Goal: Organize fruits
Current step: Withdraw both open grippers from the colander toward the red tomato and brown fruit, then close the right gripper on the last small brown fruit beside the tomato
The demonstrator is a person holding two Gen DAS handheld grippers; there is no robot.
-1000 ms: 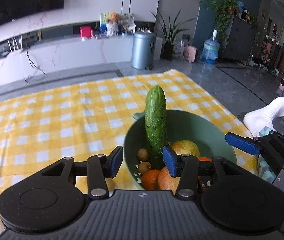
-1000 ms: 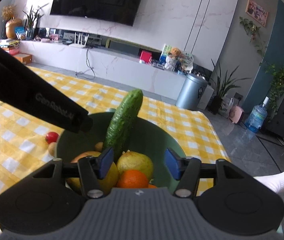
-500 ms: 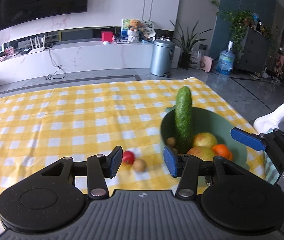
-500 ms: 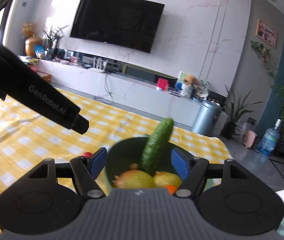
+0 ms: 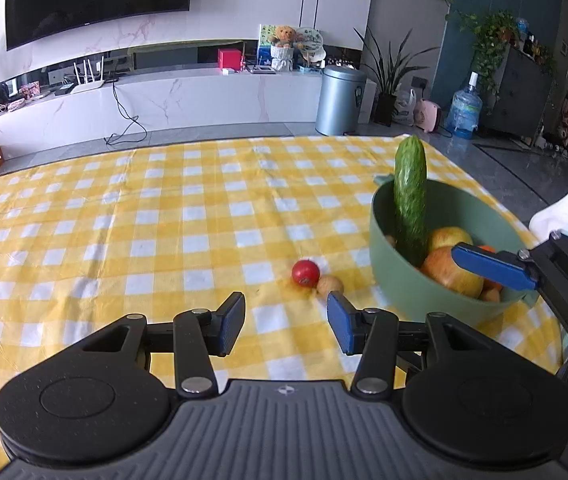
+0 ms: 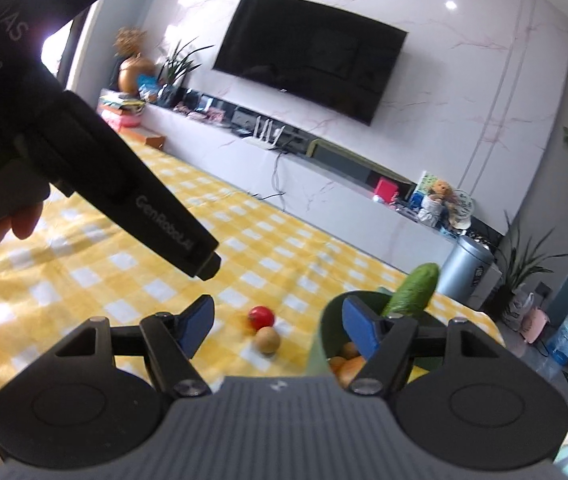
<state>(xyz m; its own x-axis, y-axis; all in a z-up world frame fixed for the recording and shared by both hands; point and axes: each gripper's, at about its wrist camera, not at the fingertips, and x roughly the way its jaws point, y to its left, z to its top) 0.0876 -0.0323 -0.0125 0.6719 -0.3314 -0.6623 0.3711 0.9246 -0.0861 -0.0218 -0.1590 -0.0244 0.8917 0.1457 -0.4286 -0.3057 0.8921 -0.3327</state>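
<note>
A green bowl [image 5: 404,292] on the yellow checked cloth holds a cucumber [image 5: 410,200] standing on end, an apple [image 5: 450,272] and oranges. Left of the bowl, a red tomato [image 5: 305,273] and a small brown fruit [image 5: 329,285] lie on the cloth. My left gripper [image 5: 286,316] hovers open just short of these two, with nothing between its fingers. In the right wrist view, the tomato [image 6: 261,317] and brown fruit [image 6: 267,340] sit just beyond my open, empty right gripper [image 6: 276,320], with the bowl [image 6: 318,344] and cucumber [image 6: 414,290] to its right.
The checked cloth [image 5: 144,240] stretches far to the left and back. One blue finger [image 5: 492,266] of the right gripper reaches over the bowl's near rim. The left gripper [image 6: 206,266] hangs over the cloth at upper left, a hand [image 6: 0,228] behind it.
Both views have swung left: the bowl slid from the centre to the right side, and the tomato and brown fruit came into view ahead of both grippers. The right jaws stand slightly wider.
</note>
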